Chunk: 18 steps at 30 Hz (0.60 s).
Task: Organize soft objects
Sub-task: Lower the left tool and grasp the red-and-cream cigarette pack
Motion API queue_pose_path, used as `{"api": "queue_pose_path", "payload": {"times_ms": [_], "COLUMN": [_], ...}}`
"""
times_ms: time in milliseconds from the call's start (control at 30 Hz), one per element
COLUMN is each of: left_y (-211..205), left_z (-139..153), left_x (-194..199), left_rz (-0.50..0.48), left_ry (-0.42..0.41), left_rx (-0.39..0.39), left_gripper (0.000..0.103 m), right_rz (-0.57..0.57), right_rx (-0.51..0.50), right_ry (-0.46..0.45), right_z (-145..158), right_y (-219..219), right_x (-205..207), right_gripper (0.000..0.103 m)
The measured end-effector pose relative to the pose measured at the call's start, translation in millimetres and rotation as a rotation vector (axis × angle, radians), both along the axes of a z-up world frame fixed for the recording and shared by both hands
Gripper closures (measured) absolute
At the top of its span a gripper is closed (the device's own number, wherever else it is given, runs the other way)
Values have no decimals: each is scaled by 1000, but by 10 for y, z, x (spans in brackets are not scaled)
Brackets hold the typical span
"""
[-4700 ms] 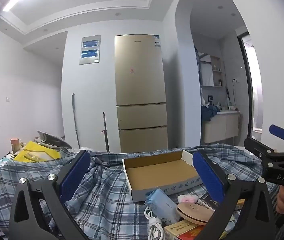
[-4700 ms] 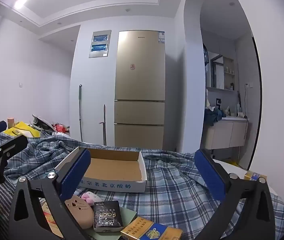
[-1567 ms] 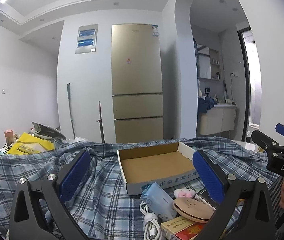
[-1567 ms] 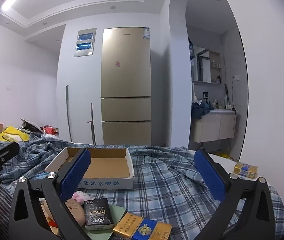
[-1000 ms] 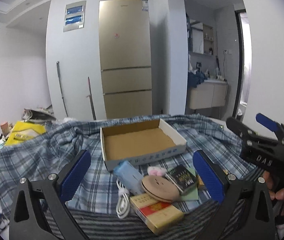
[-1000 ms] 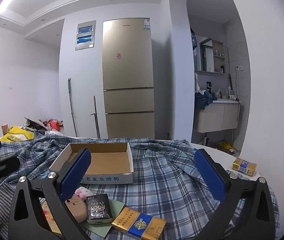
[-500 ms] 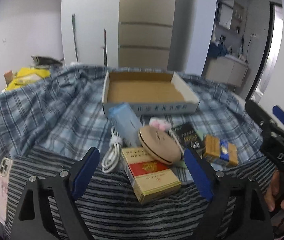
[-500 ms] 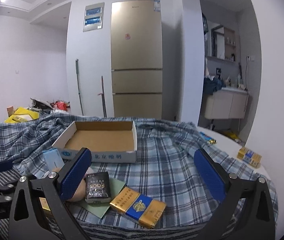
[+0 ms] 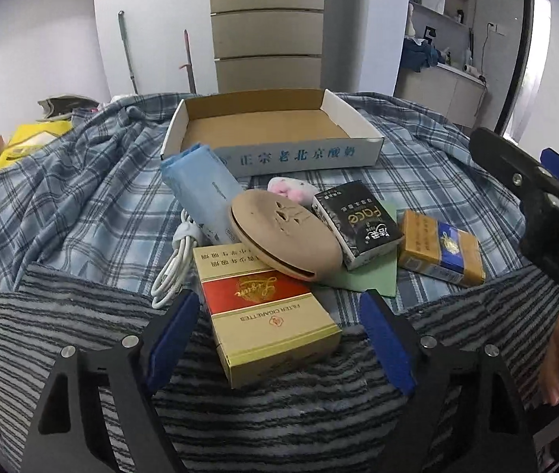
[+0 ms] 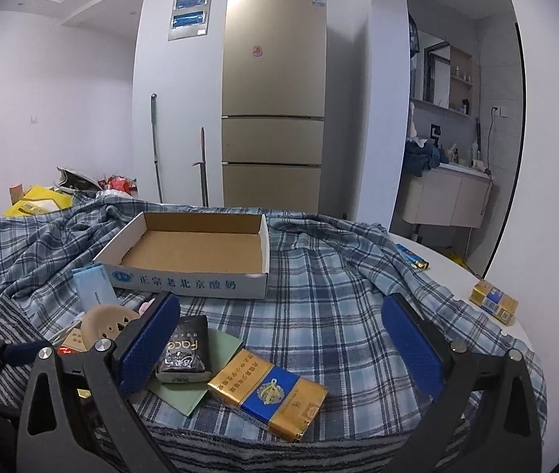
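An open cardboard box (image 9: pixel 267 126) sits on a plaid cloth, also in the right wrist view (image 10: pixel 196 250). In front of it lie a blue tissue pack (image 9: pixel 200 185), a tan round pouch (image 9: pixel 283 236), a pink plush (image 9: pixel 291 189), a black pack (image 9: pixel 358 224), a white cable (image 9: pixel 177 260), a red-gold carton (image 9: pixel 263 311) and a gold-blue carton (image 9: pixel 439 254). My left gripper (image 9: pixel 279 335) is open, its fingers either side of the red-gold carton. My right gripper (image 10: pixel 279 339) is open above the gold-blue carton (image 10: pixel 267 388).
A grey striped towel (image 9: pixel 82 323) covers the near table edge. A green sheet (image 9: pixel 366 280) lies under the packs. Another gold carton (image 10: pixel 492 301) sits at the table's right side. A fridge (image 10: pixel 275 118) stands behind, and clutter (image 10: pixel 39 197) lies left.
My left gripper has tilted down and moved in over the pile, straddling the red-gold carton. My right gripper has dropped slightly toward the gold-blue carton.
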<state>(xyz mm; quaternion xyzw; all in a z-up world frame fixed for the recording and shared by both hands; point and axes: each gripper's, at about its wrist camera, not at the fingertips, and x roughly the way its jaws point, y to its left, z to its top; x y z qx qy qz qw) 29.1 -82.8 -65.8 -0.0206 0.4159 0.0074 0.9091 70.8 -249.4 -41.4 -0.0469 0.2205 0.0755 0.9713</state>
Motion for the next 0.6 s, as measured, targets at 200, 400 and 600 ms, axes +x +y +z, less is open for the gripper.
{"api": "queue_pose_path", "payload": {"times_ms": [200, 400, 600], "left_y": [214, 263, 339], "left_z": [-31, 42, 124], "left_x": [-29, -184, -296], "left_rz": [4, -65, -97], "left_ry": [23, 42, 61], "left_rx": [-84, -94, -135], "left_gripper": [35, 43, 44], "right_rz": [-3, -3, -5], "right_rx": [3, -5, -4], "right_ry": [9, 9, 8], "right_z": [-9, -12, -8], "right_y": [-14, -5, -11], "right_x": [10, 4, -5], "right_gripper": [1, 1, 1]}}
